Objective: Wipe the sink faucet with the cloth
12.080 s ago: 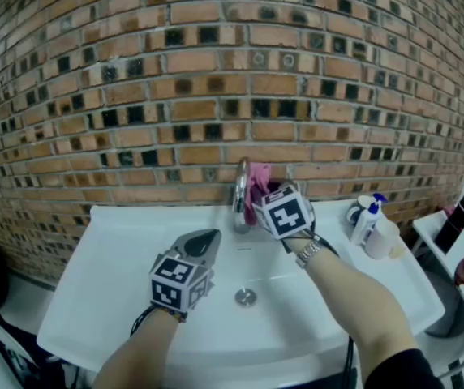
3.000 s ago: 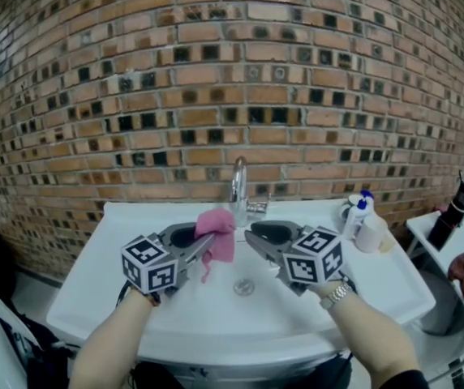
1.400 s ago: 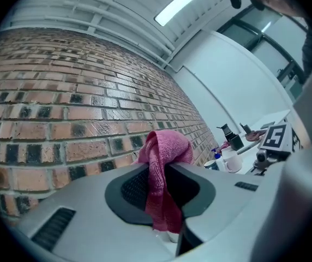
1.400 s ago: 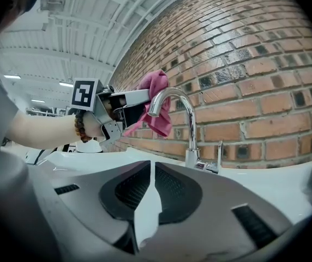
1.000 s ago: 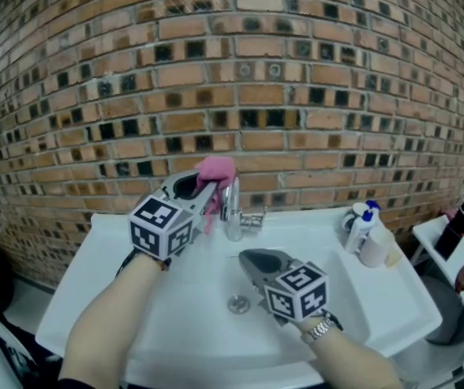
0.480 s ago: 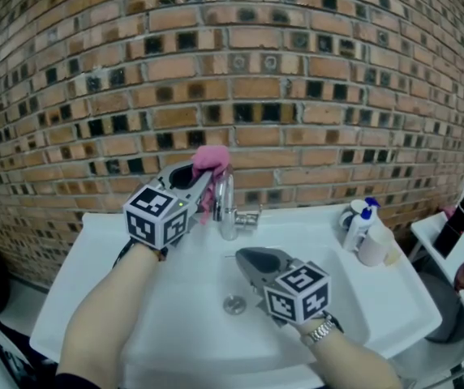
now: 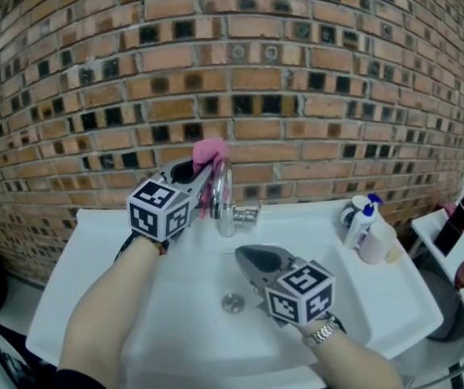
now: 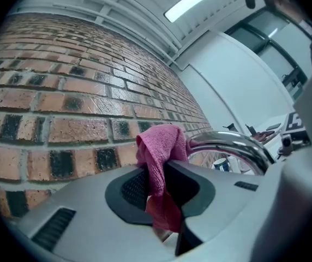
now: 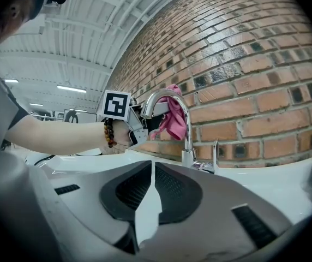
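Nearby bottles (image 7: 360, 221) stand clear; left gripper (image 7: 207, 173) pinches cloth (image 7: 210, 151) at faucet (image 7: 226, 215), right gripper (image 7: 245, 256) closed.

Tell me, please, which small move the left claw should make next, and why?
Probably slide the left claw along the curve of the faucet toward its tip. It is shut on the pink cloth, which rests against the top of that curve; the cloth does not reach the tip or the upright part.
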Demonstrator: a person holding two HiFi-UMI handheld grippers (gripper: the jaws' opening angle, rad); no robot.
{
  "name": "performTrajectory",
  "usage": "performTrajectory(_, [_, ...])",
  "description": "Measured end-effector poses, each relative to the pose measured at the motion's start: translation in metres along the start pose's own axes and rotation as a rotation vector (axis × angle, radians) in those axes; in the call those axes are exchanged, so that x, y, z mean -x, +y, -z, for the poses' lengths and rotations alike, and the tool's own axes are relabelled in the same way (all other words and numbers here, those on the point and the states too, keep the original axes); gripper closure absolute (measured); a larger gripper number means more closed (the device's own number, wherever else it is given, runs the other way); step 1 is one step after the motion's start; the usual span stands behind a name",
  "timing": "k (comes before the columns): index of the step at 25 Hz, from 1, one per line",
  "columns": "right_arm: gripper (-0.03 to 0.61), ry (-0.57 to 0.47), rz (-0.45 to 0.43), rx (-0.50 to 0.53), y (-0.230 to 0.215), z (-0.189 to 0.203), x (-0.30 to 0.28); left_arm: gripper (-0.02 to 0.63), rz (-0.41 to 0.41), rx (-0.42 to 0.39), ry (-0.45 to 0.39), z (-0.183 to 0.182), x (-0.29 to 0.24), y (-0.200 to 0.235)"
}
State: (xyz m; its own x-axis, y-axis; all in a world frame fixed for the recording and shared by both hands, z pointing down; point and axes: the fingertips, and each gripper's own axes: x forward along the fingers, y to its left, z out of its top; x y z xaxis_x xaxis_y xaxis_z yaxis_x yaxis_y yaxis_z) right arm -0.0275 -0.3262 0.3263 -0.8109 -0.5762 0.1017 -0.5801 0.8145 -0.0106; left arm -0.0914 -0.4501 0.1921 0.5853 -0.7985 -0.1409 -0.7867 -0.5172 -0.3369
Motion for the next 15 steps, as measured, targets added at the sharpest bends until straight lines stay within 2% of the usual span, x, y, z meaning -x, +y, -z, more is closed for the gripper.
performTrajectory(15, [0.56, 0.006, 0.018, -0.007, -0.008, 0.002, 0.002, 0.546, 0.009, 0.022, 0.126, 0.055, -0.016, 0.003])
